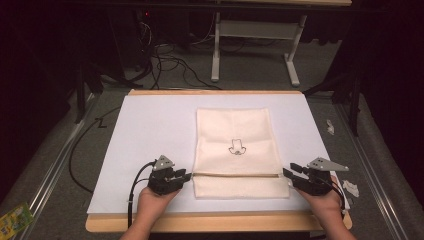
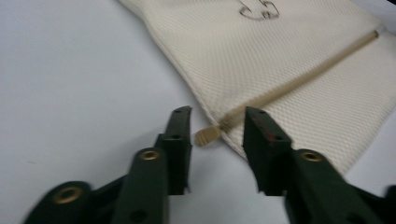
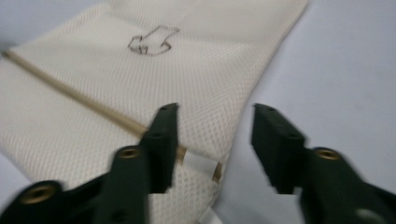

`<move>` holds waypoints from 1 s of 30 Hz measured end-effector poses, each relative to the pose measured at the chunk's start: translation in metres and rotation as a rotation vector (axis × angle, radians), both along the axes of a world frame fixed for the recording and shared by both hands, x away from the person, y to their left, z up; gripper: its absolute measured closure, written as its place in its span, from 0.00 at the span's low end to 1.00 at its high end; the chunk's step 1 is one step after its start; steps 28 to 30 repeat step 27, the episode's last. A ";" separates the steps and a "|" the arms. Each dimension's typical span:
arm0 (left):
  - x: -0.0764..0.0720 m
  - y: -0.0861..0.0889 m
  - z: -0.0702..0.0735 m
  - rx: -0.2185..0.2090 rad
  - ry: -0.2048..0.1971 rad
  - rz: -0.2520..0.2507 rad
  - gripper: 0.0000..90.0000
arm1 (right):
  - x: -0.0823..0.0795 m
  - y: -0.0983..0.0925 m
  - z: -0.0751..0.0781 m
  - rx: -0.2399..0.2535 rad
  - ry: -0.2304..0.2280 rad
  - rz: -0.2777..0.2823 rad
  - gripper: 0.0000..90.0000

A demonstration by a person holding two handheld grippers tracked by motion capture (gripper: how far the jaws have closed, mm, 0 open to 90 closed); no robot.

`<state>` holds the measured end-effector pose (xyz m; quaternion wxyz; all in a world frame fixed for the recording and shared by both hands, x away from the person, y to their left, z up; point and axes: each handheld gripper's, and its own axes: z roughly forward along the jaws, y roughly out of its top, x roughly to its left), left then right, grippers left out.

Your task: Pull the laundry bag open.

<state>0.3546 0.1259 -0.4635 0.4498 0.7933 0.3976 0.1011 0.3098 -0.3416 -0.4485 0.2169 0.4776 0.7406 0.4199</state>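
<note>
High view: cream mesh laundry bag [image 1: 235, 145] lies flat, mid-counter on the white sheet [image 1: 150, 125], small outline logo [image 1: 236, 148] facing up. Zipper [image 1: 235, 175] runs left-right across the bag near the edge closest to the person.

Left tool [image 1: 186, 176] sits at the left end of the zipper line, held in the left hand [image 1: 157, 197]. Left gripper view: jaws parted, left tool [image 2: 217, 126] straddling the tan zipper end tab [image 2: 207, 135] that pokes past the bag edge. Fingers [image 2: 180, 135] not clamped on anything; tab sits in the gap, whether it touches either jaw I can't tell.

Right tool [image 1: 289, 174] at the right end of the zipper, in the right hand [image 1: 325, 202]. Right gripper view: right tool [image 3: 217, 123] also spread, white zipper pull [image 3: 201, 163] just below and between the jaws, right at the bag's side edge. No contact that I can see.

Status, my read: approach done on both sides, both ends lined up, nothing gripped yet. Zipper looks shut along its full length. Left to do: pinch the left tab to anchor, pinch the pull on the right, then run it along the track. So early stage, pre-grasp.

Scraps of white tape [image 1: 350, 187] on the counter edge at right, not in play.
</note>
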 end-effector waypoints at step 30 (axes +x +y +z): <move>0.009 0.074 0.022 0.060 -0.171 0.301 0.01 | -0.013 -0.056 0.022 -0.034 -0.145 -0.206 0.03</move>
